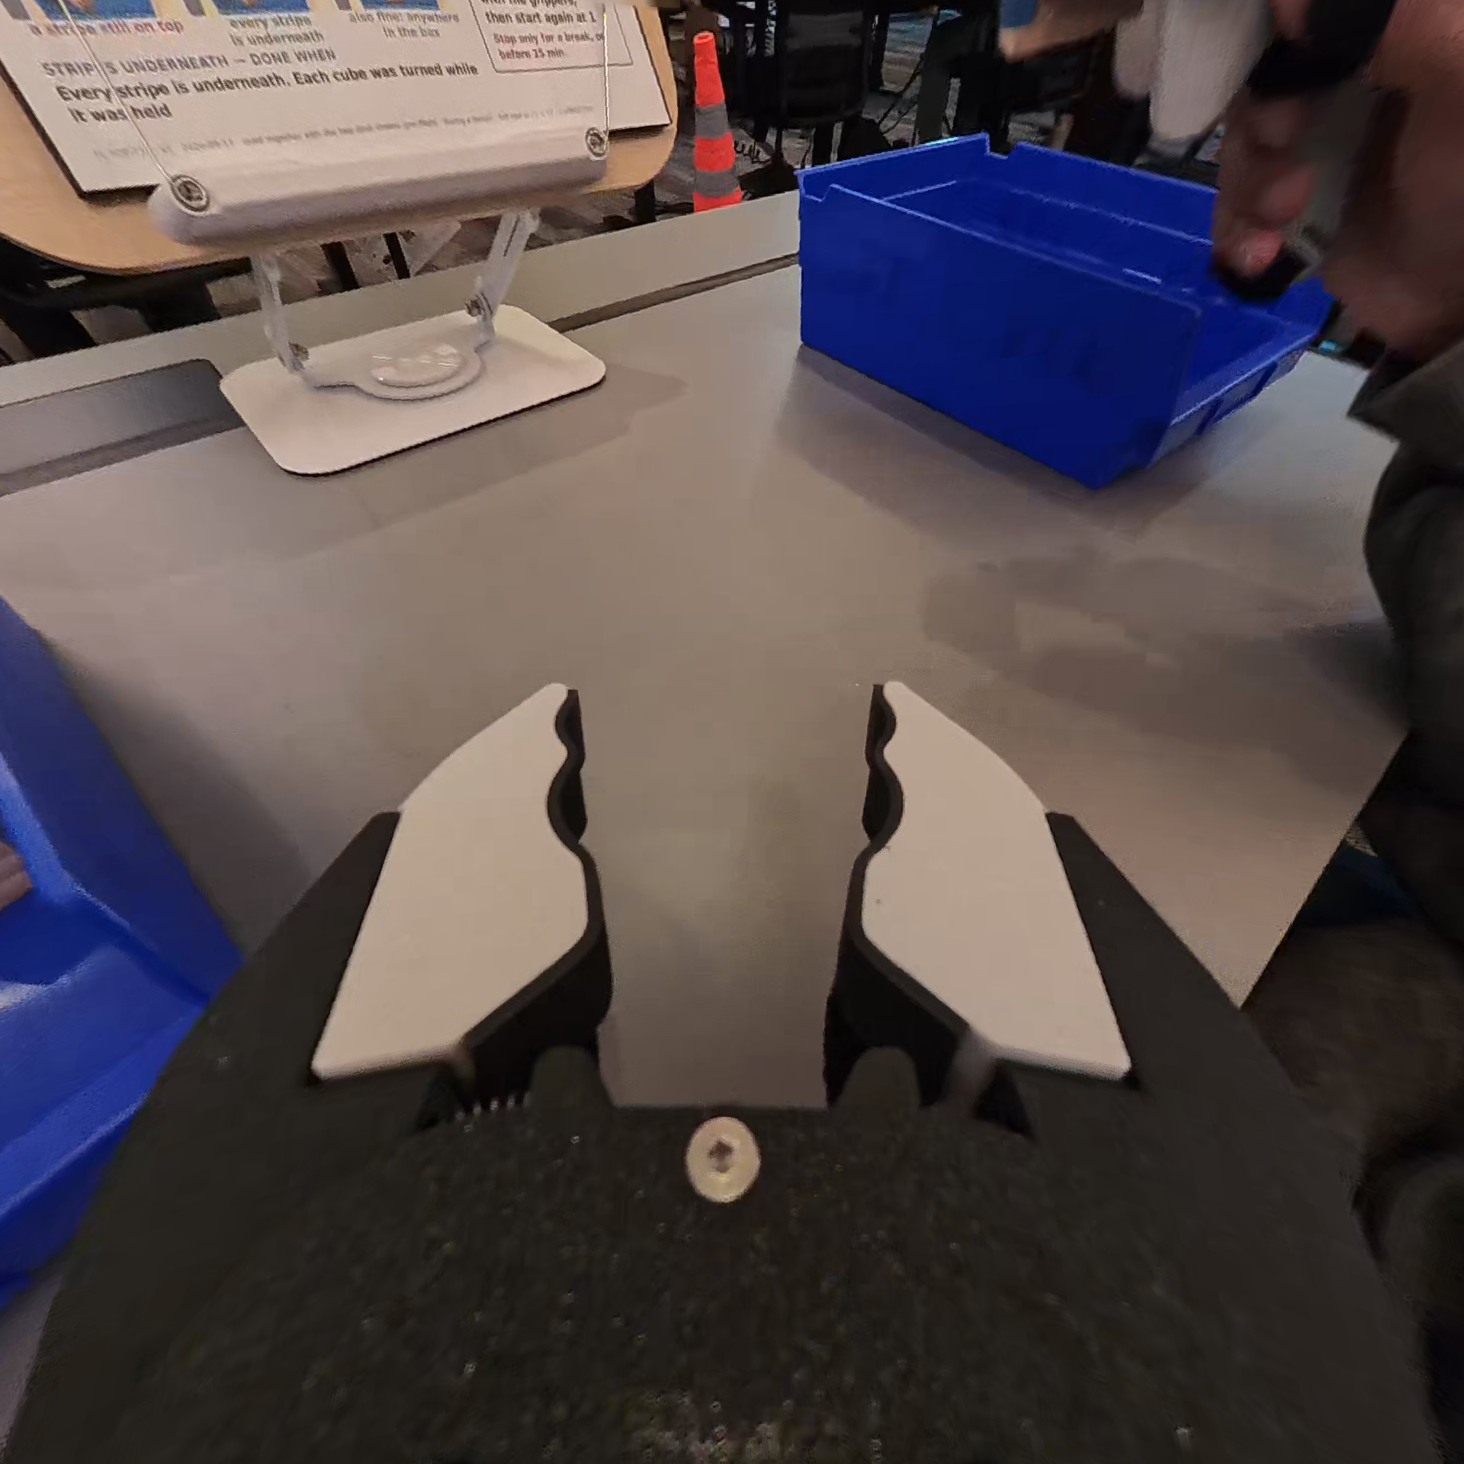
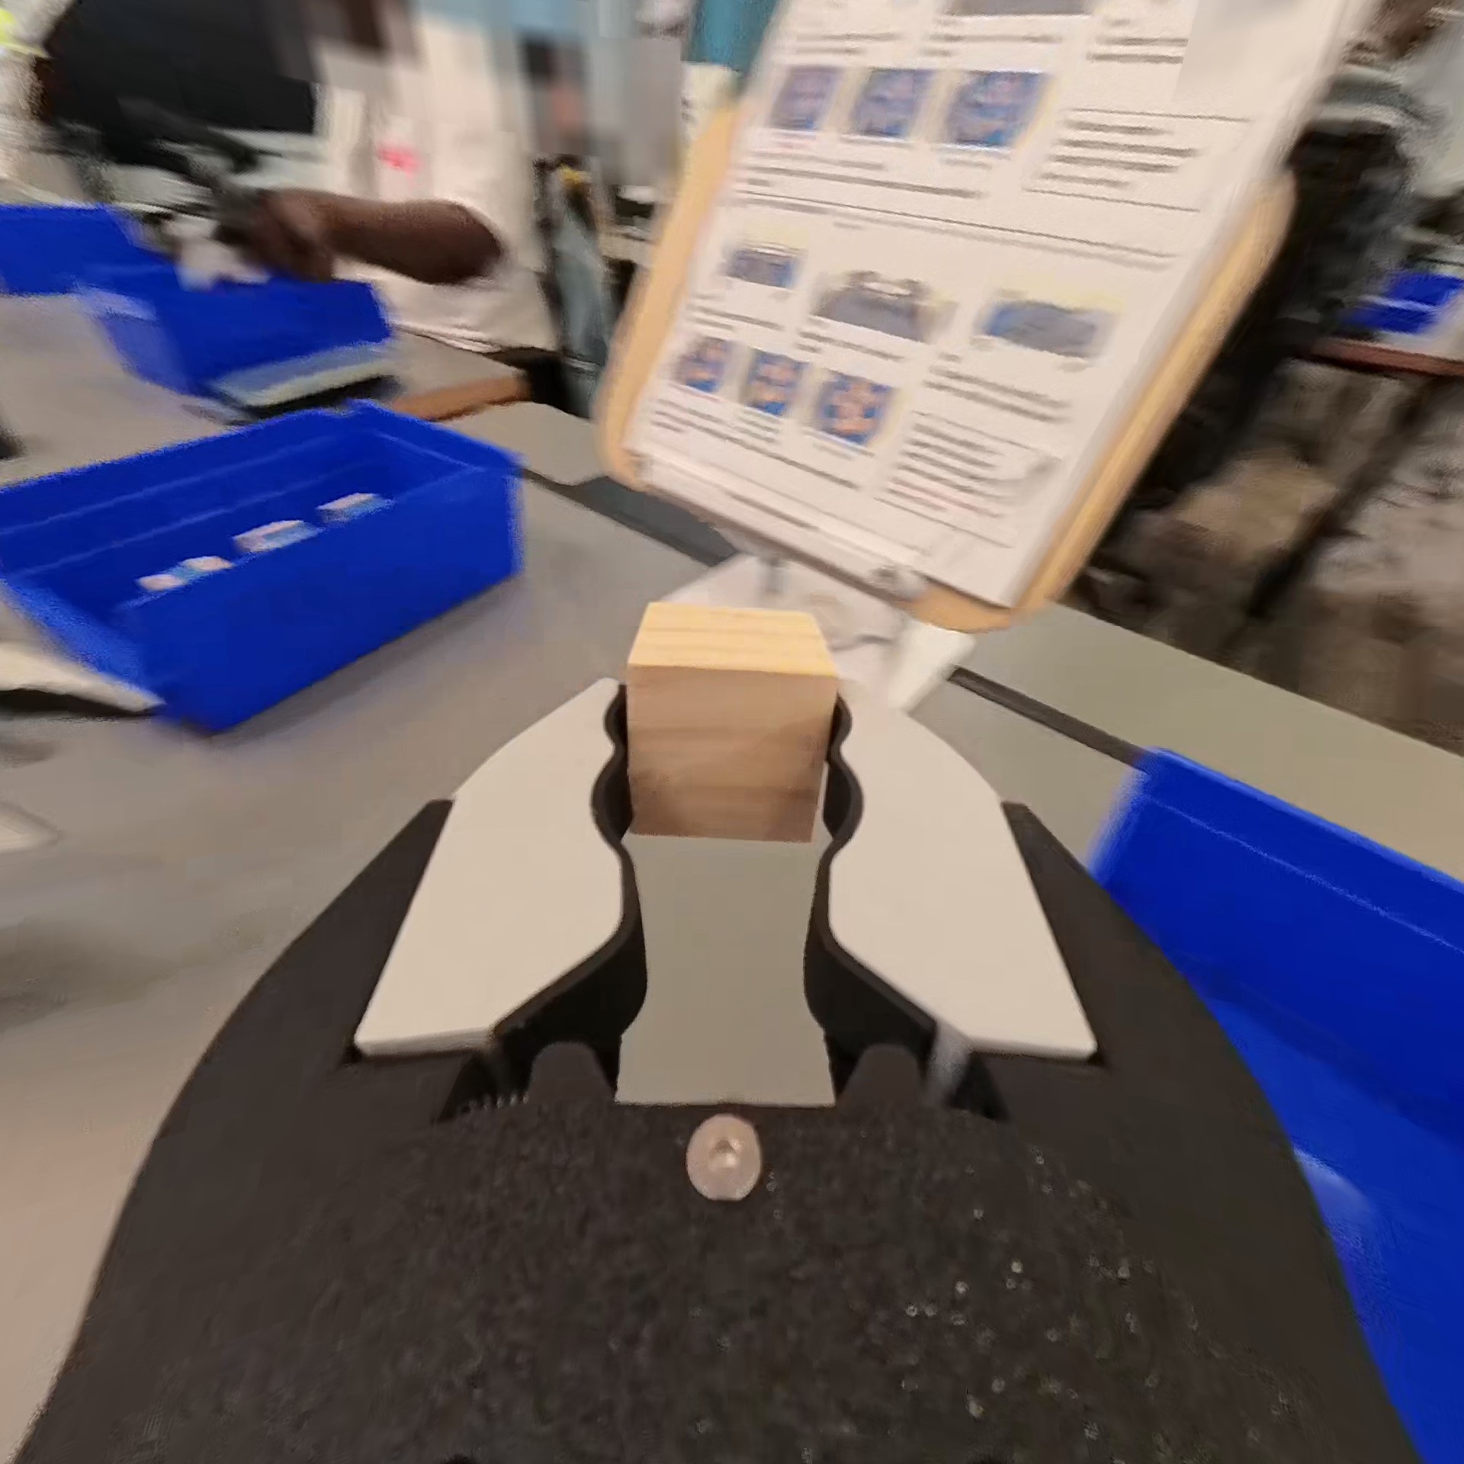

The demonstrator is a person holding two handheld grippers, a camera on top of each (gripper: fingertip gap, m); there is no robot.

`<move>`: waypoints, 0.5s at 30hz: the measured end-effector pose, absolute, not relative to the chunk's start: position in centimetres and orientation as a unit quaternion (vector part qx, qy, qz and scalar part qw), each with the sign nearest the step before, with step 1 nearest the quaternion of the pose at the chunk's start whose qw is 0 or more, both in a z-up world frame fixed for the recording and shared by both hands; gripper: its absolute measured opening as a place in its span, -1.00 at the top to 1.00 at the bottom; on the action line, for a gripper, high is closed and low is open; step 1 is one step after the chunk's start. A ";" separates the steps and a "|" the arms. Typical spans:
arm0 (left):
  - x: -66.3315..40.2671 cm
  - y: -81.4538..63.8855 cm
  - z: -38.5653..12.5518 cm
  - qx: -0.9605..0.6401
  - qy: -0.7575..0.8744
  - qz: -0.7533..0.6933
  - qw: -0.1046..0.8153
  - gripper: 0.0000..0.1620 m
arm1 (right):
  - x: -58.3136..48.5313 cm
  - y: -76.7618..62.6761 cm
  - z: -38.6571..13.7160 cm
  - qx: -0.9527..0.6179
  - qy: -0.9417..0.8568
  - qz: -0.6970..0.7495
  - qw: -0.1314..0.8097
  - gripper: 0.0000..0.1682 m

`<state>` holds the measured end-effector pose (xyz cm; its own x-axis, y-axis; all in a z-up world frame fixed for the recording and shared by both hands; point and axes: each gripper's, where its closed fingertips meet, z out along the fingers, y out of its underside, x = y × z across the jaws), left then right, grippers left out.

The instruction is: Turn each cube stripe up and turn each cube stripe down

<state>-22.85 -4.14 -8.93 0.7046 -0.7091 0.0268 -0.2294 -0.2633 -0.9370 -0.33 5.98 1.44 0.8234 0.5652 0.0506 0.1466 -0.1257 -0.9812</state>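
pale wooden cube [image 2: 730,737], blue bin [image 2: 261,562]

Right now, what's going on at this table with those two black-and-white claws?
A person is working two hand-held grippers over a grey table. The right gripper is shut on a plain wooden cube, held clear of the table; no stripe shows on the faces in view. The left gripper is open and empty above the bare tabletop. A blue plastic bin to the side holds more cubes, and a white stand props up an instruction sheet.

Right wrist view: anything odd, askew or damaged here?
Nothing stands out. The right gripper holds a wooden cube squarely above the grey table; no stripe shows on its visible faces. Motion blur softens everything else.
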 end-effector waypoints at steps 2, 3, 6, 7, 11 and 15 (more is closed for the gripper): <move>-22.7 -4.5 -8.8 -0.760 0.305 -0.248 0.517 0.16 | 4.0 8.0 3.0 -0.762 -0.179 0.117 0.611 0.45; -22.6 -4.6 -8.9 -0.763 0.305 -0.257 0.509 0.16 | 6.2 9.2 3.5 -0.778 -0.143 0.103 0.603 0.45; -22.4 -4.7 -9.1 -0.768 0.300 -0.276 0.493 0.16 | 12.4 13.3 2.1 -0.850 -0.065 0.053 0.519 0.45; -22.5 -4.7 -9.2 -0.770 0.301 -0.280 0.488 0.16 | 14.6 14.7 0.9 -0.875 -0.048 0.025 0.482 0.45; -22.7 -4.5 -9.2 -0.772 0.296 -0.284 0.485 0.16 | 20.2 18.2 -5.6 -0.949 -0.002 -0.015 0.316 0.45; -22.8 -4.5 -9.3 -0.774 0.299 -0.283 0.481 0.16 | 23.1 18.9 -11.3 -0.980 0.048 -0.015 0.194 0.45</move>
